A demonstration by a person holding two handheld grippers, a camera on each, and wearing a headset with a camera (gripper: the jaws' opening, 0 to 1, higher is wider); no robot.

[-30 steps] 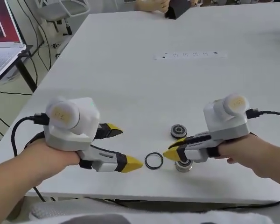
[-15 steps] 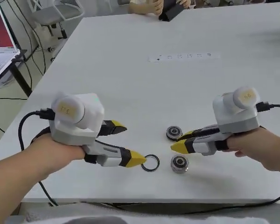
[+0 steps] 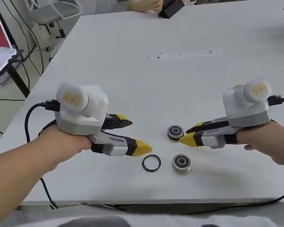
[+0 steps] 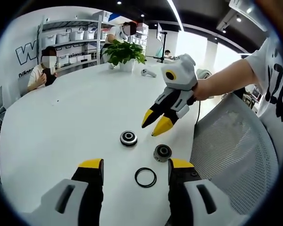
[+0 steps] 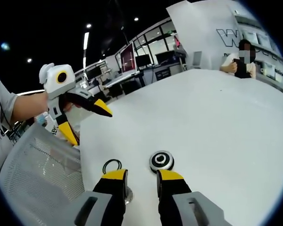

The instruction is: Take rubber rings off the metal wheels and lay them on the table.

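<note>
Left tool (image 3: pixel 139 135): jaws wide apart, holding nothing, held above the white counter (image 3: pixel 132 71) just beside a loose rubber ring (image 3: pixel 151 163). The ring lies flat on the counter next to the near metal wheel (image 3: pixel 181 163). Right tool (image 3: pixel 186 133): jaws narrowly parted, empty — tips just beside the far metal wheel (image 3: pixel 175 132), whose rim looks dark.

The rubber ring (image 3: pixel 151 163) is black, the metal wheels (image 3: pixel 181 163) silver and black, the table (image 3: pixel 132 71) white.
</note>
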